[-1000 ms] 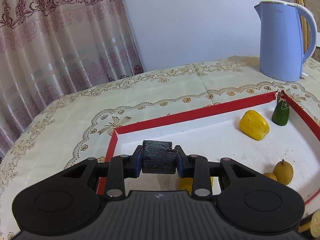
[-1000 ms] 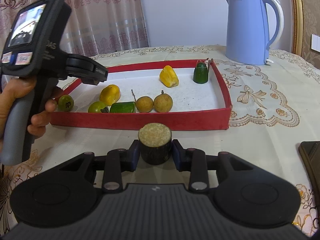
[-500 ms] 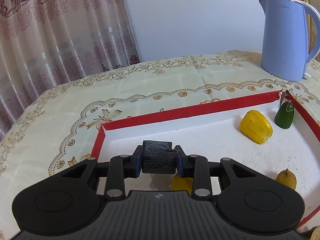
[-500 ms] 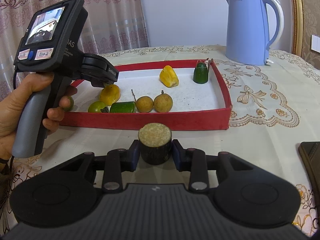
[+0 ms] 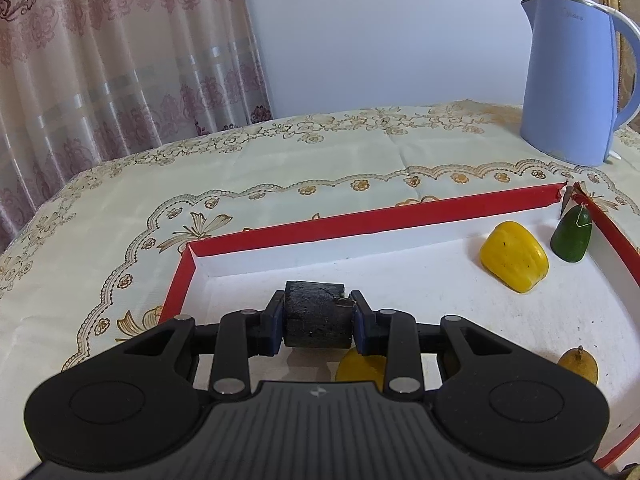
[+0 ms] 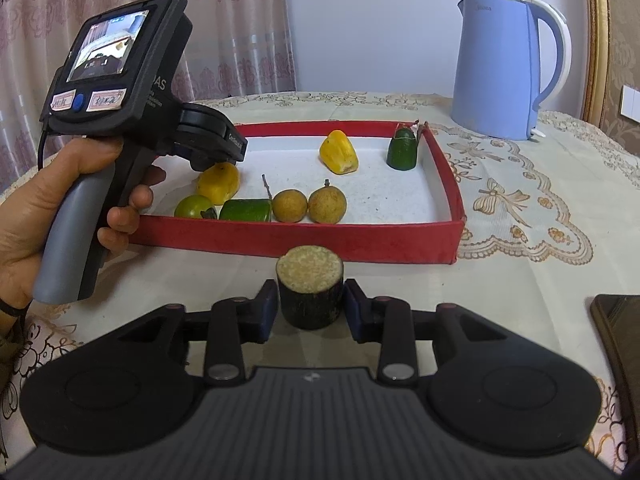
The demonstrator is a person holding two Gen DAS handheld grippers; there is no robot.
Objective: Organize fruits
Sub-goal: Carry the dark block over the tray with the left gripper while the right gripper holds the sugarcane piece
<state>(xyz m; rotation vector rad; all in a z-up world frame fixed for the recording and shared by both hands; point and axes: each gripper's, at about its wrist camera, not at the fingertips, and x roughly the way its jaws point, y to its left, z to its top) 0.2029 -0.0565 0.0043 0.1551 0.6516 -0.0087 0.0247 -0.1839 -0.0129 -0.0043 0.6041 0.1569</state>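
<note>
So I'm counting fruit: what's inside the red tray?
Inside the red tray: two yellow pieces, two green chunks, two brown round fruits, one green round fruit. The left tool covers the tray's left part.

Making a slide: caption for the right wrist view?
Right gripper holds a cane piece before the red fruit tray.

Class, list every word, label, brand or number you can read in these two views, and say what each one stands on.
"AS": end of a partly hidden word on the left gripper body.
Smaller print under it: too blurred.
Two handwritten stickers below its screen: illegible.
Faint brand on the blue kettle: too faint to read.
Right gripper: a small logo, no text.
</note>
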